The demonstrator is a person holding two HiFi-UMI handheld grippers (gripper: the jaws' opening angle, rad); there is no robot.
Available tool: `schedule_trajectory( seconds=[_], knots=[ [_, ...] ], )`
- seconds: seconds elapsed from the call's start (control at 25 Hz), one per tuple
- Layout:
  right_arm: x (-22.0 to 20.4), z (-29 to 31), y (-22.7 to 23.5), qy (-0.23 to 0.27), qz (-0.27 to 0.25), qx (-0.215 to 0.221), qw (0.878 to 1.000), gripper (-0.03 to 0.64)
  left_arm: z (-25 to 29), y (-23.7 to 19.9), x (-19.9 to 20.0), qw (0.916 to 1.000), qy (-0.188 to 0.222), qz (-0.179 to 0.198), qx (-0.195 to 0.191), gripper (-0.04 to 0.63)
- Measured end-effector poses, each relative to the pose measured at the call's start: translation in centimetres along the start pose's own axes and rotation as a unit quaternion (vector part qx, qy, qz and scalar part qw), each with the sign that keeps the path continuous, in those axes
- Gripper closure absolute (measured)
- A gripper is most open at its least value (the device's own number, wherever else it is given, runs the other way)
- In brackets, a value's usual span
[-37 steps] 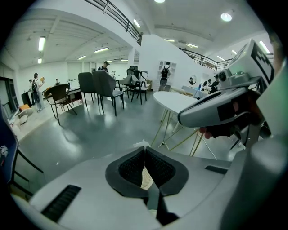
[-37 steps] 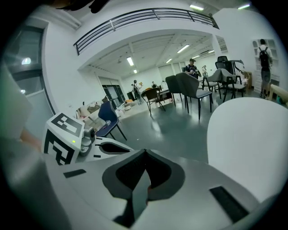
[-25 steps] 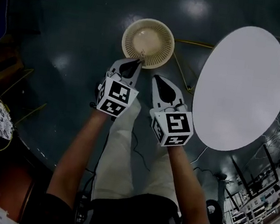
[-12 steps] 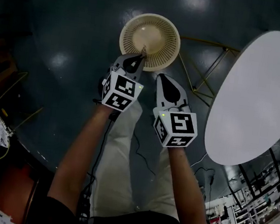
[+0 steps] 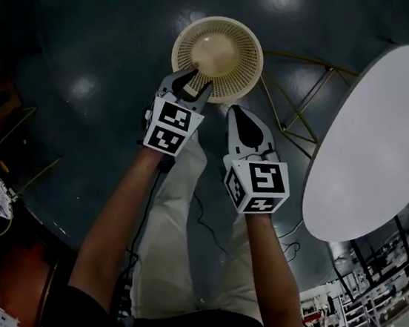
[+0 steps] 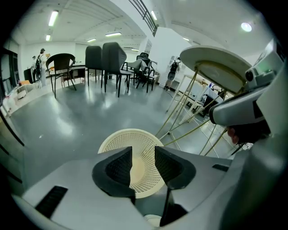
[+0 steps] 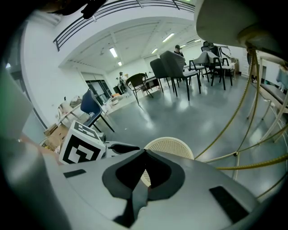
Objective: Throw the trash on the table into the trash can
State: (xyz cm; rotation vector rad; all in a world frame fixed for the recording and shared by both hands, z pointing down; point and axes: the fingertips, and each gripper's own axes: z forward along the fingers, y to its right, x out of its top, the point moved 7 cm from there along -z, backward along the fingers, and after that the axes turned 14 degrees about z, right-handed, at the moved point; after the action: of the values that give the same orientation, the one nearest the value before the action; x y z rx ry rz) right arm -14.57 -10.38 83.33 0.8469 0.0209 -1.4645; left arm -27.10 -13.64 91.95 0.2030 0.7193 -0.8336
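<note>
- Two handheld grippers sit side by side in the head view, both pointing down towards the floor (image 5: 95,32). The person's legs in light trousers (image 5: 170,222) are underneath them.
- Left gripper (image 5: 192,85): its fingers (image 6: 118,167) are apart and opening right now, and nothing is between them. In the left gripper view you just see the trash can (image 6: 120,140) through the gap. From the head view the tips hang over the can's near rim; can't tell if they touch it.
- The trash can is a cream, round, mesh-walled basket. It stands upright on the dark shiny floor, just ahead of both grippers and left of the desk.
- Right gripper (image 5: 235,111): its fingers are pressed together at the tips with nothing in them. It's just right of the left gripper, with its tip beside the can's near rim in the head view.
- Desk (image 5: 379,145): a white round top on thin gold-coloured legs (image 5: 303,97), over on the right. The top is apart from the can.
</note>
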Motion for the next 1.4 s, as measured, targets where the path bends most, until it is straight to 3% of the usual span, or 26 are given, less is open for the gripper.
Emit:
schedule_trajectory(
  seconds=[0.24, 0.6, 0.8, 1.4],
  knots=[
    [0.2, -0.3, -0.7, 0.004, 0.0, 0.002, 1.0, 0.604, -1.2, -0.2, -0.2, 1.0, -0.003, 0.001, 0.006, 0.451],
    [1.8, -2.3, -1.9, 0.012, -0.007, 0.011, 1.0, 0.604, -4.2, -0.1, 2.3, 0.9996, 0.019, -0.001, 0.02, 0.552],
    [3.7, -4.5, -3.9, 0.014, -0.021, 0.026, 0.999, 0.604, -7.4, 0.4, 5.4, 0.9983, 0.042, 0.007, 0.039, 0.58],
    [11.4, -14.0, -10.2, 0.041, -0.057, 0.059, 0.996, 0.604, -19.5, 1.8, 16.4, 0.9912, 0.105, 0.018, 0.078, 0.58]
  ],
)
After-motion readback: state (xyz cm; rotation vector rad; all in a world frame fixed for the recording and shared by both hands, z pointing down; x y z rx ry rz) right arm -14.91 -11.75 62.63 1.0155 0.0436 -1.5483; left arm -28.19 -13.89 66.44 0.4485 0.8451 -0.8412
